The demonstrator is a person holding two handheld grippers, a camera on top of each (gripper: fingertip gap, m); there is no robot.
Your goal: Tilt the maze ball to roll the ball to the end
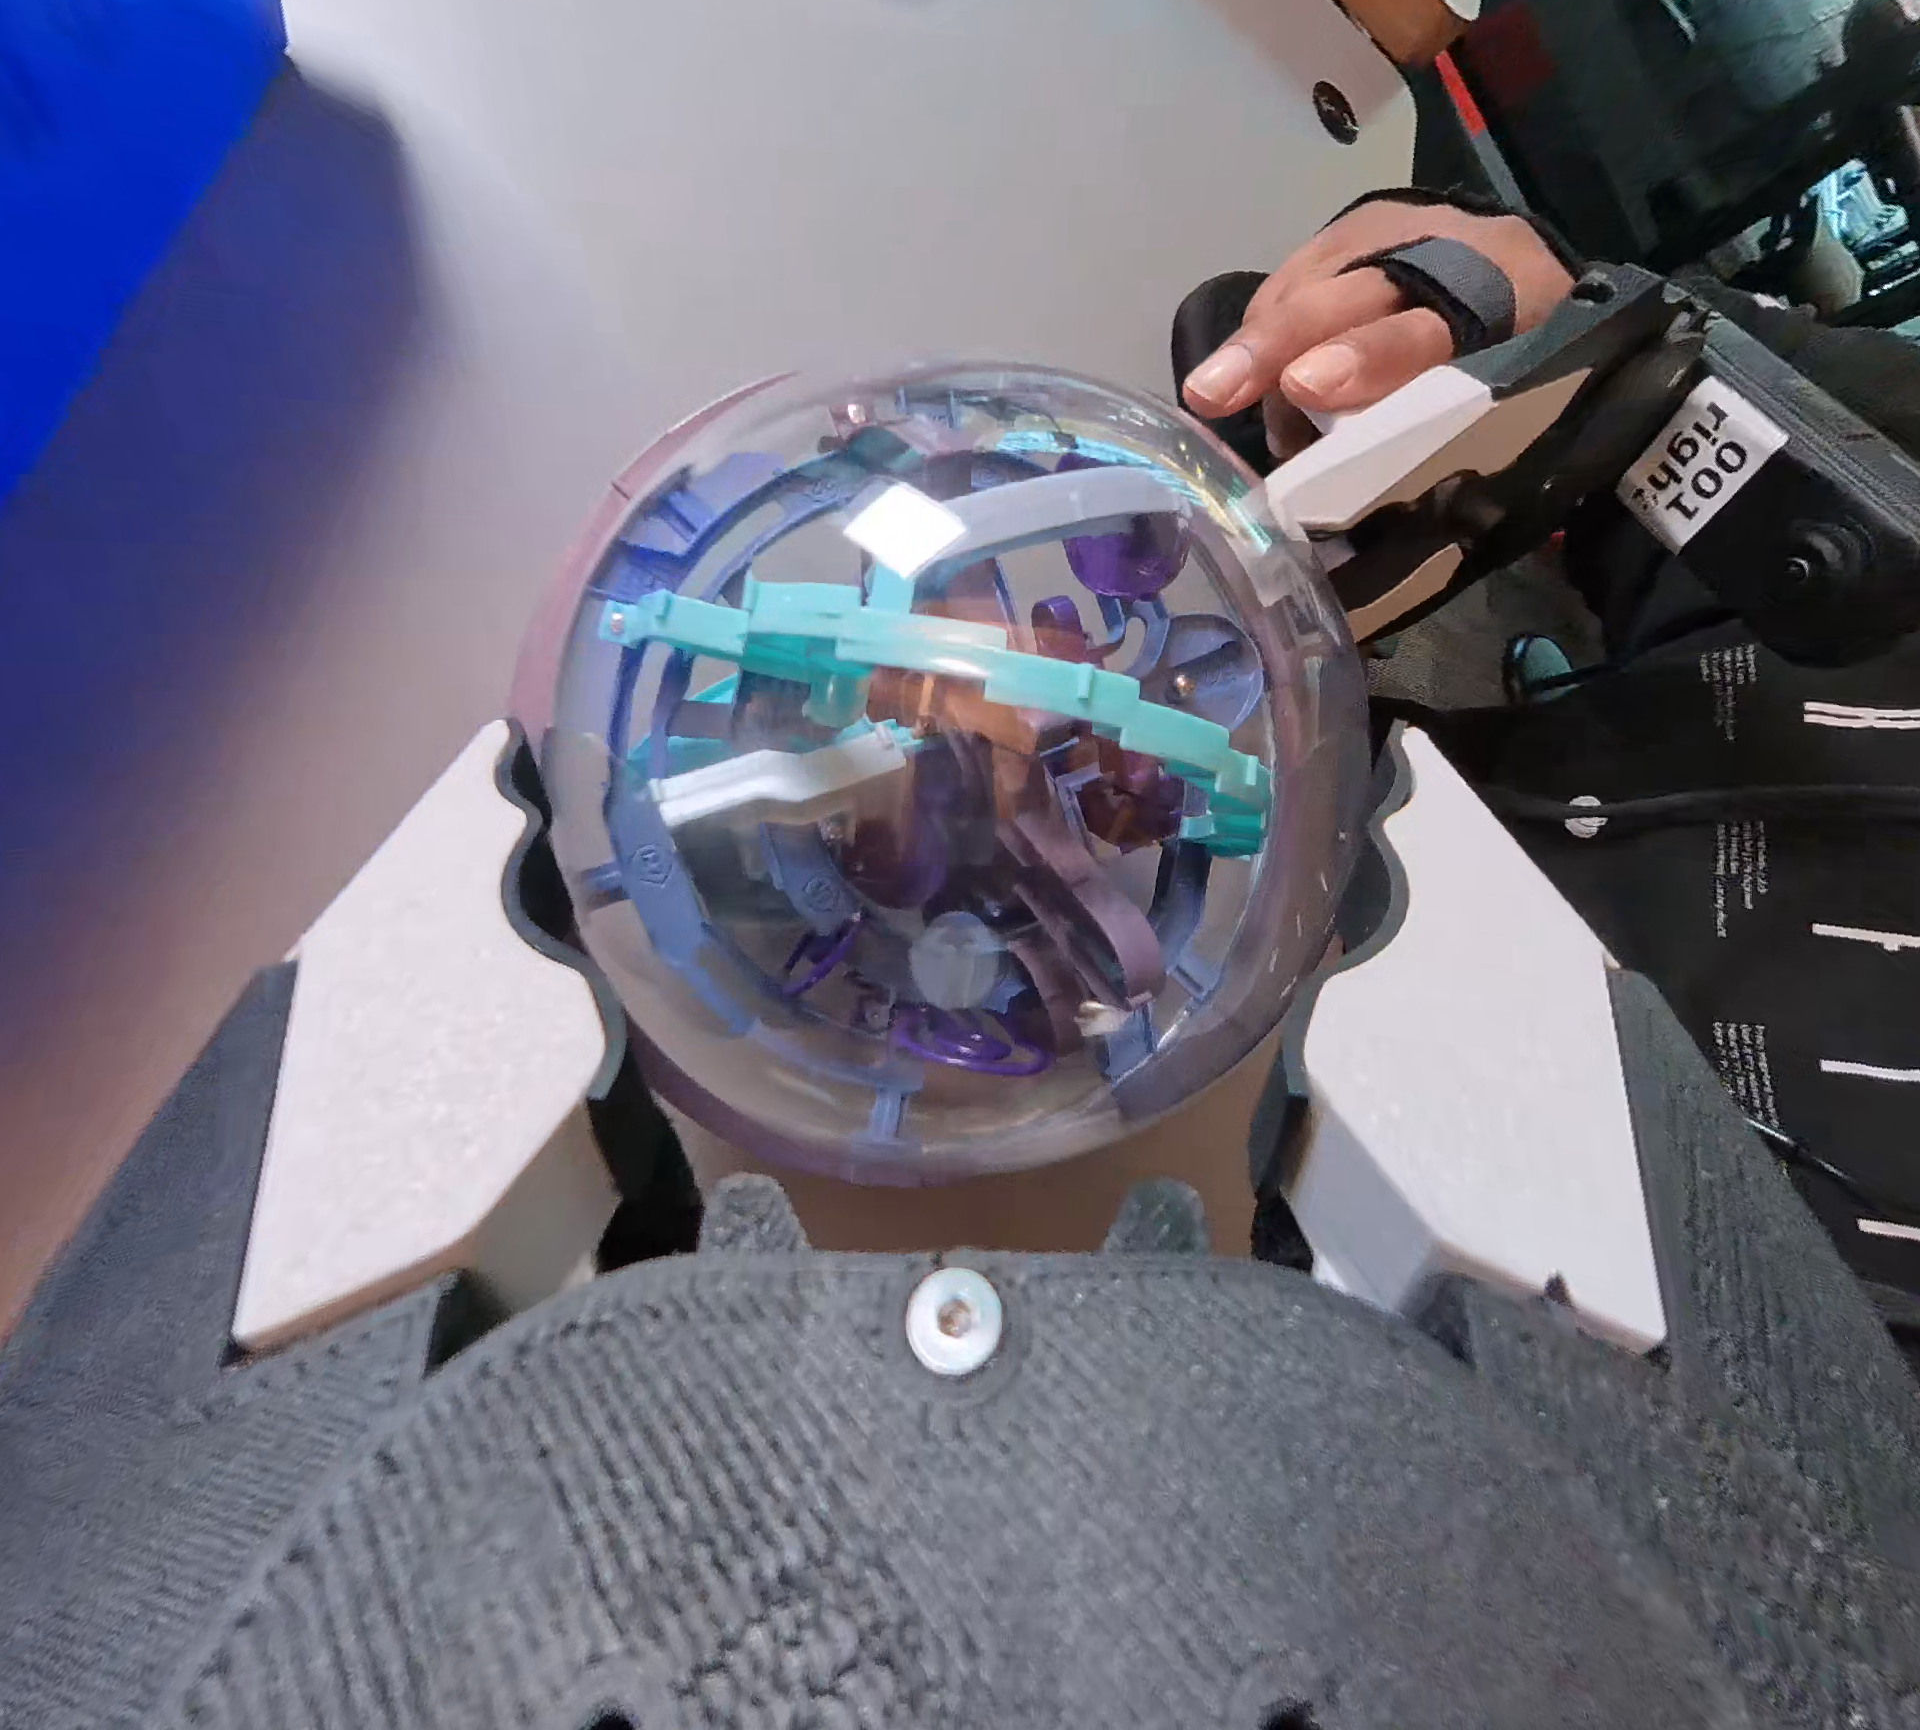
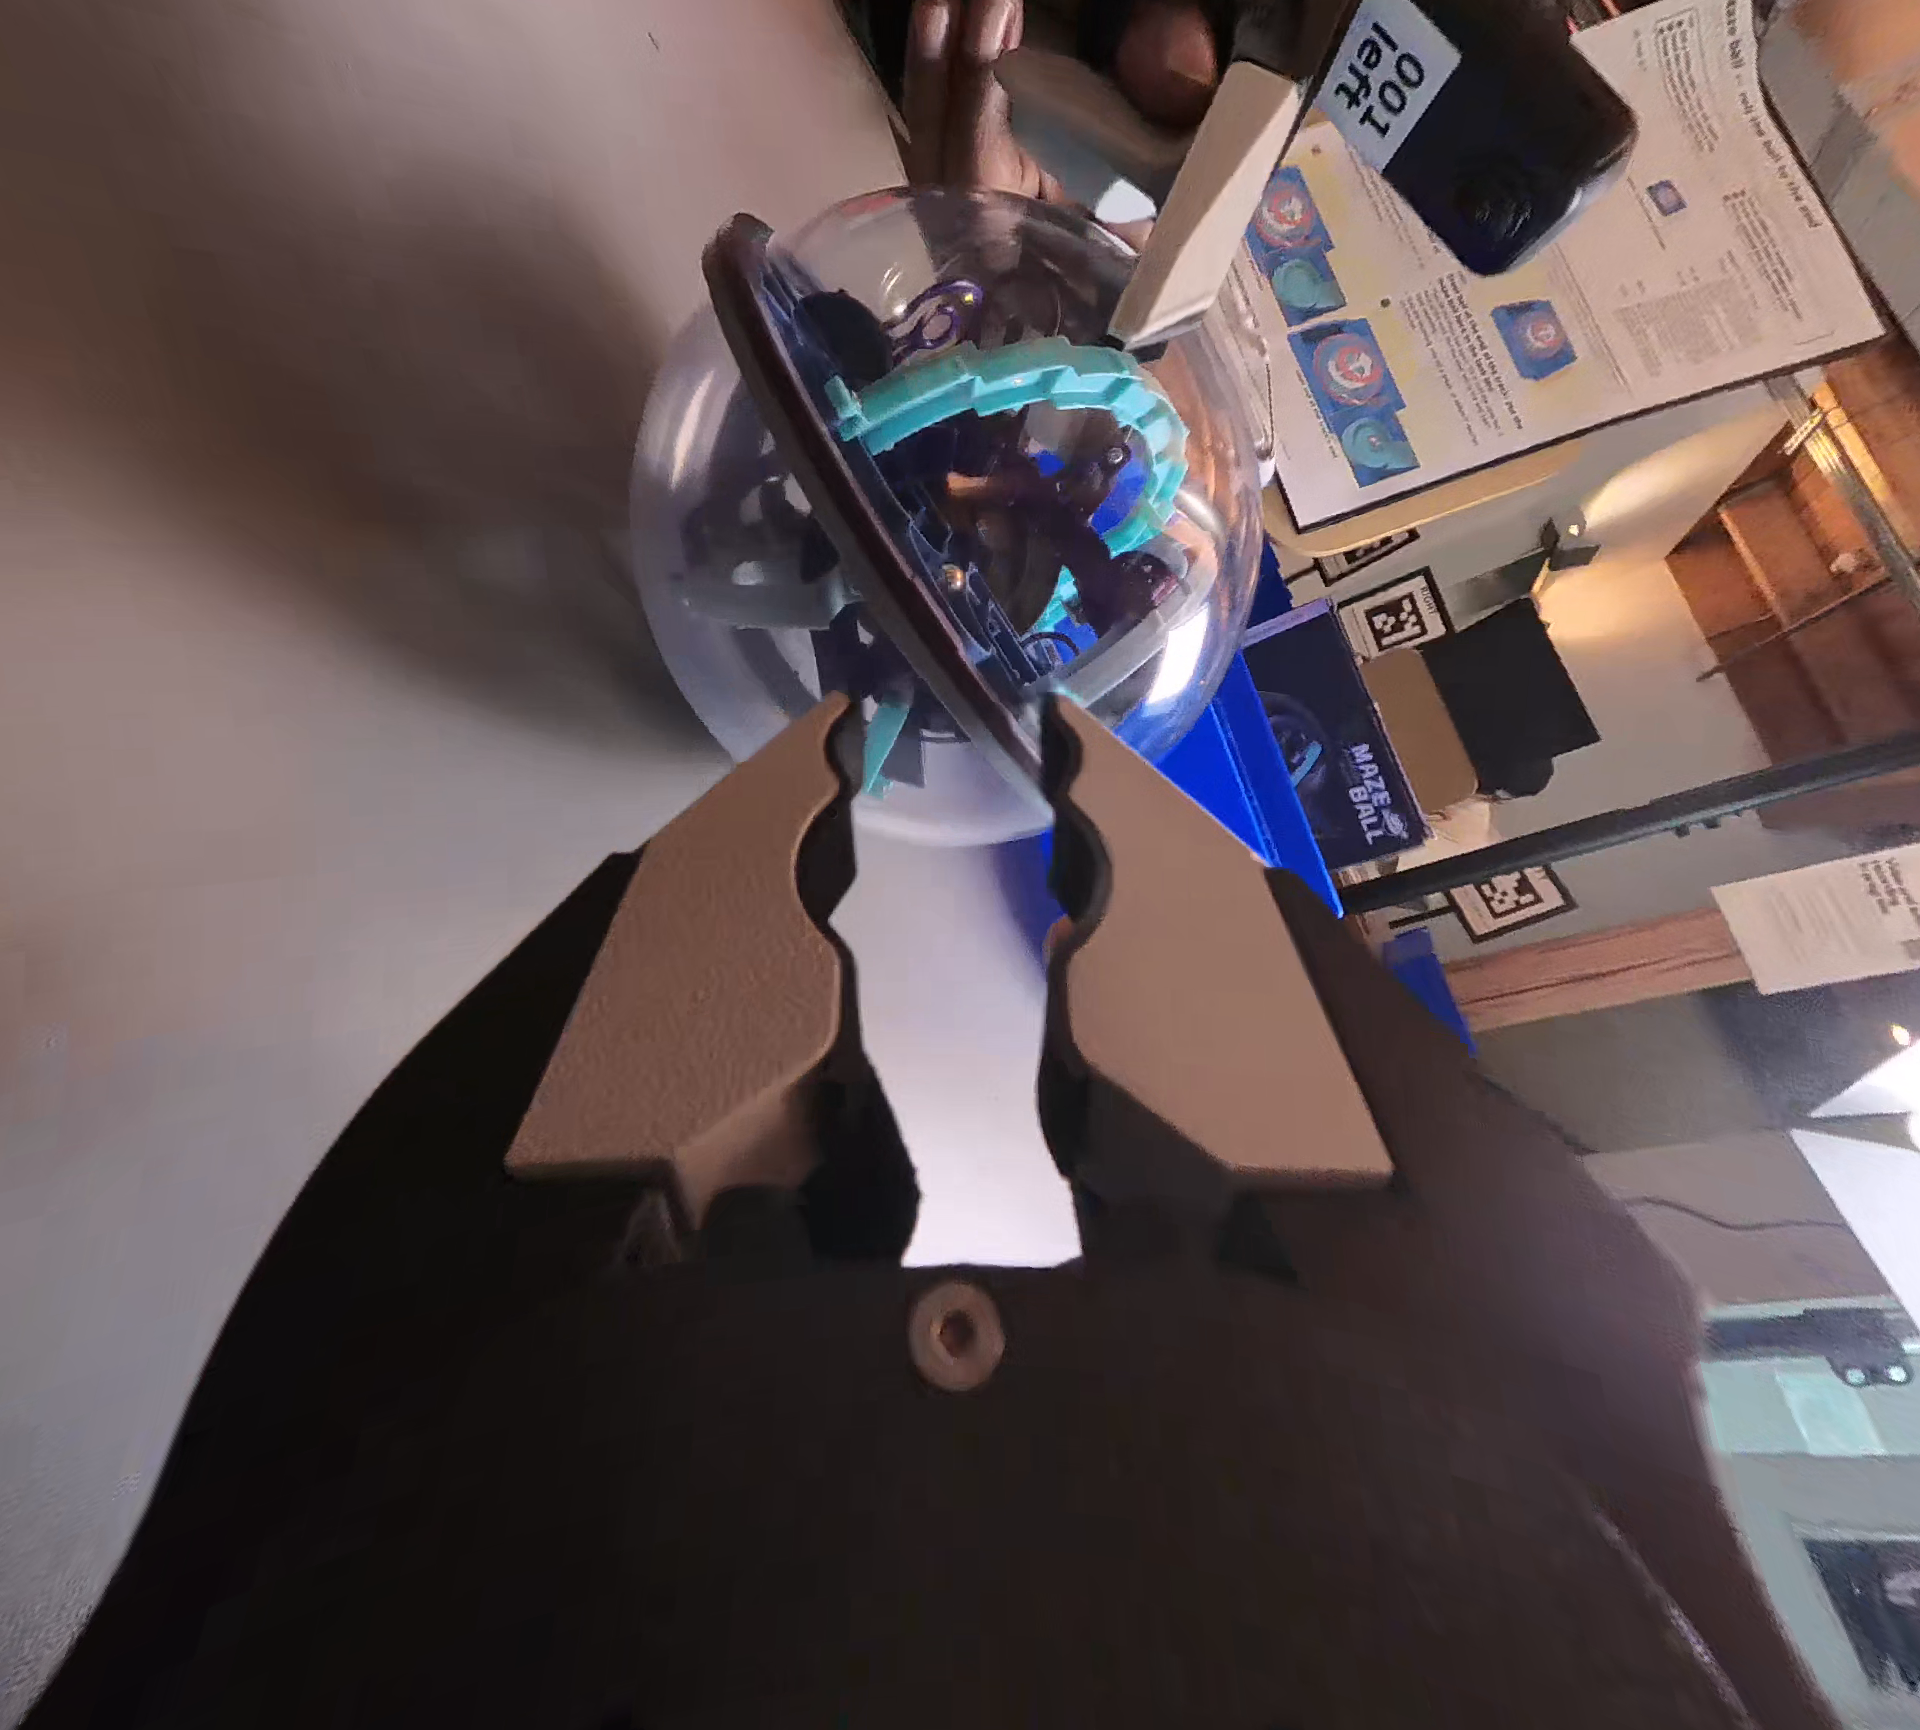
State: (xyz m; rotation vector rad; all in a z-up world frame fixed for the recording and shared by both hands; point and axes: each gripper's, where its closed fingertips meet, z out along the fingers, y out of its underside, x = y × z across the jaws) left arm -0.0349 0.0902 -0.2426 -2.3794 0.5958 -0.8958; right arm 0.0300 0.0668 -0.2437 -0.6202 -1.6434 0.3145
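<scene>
Cradling the maze ball [image 1: 935,776], the left gripper [image 1: 951,807] has its white fingers [image 1: 416,1005] spread wide and pressed against opposite sides of the clear sphere, held above the white worktop [image 1: 623,174]. At the ball's far right, the right gripper [image 2: 940,724] pinches its dark equator rim [image 2: 790,433] between fingertips set narrowly apart. From the right wrist view, that rim runs diagonally away from the fingers. A teal track [image 1: 1039,662] arcs across inside. Beyond the fingers stands a blue box [image 2: 1320,745].
</scene>
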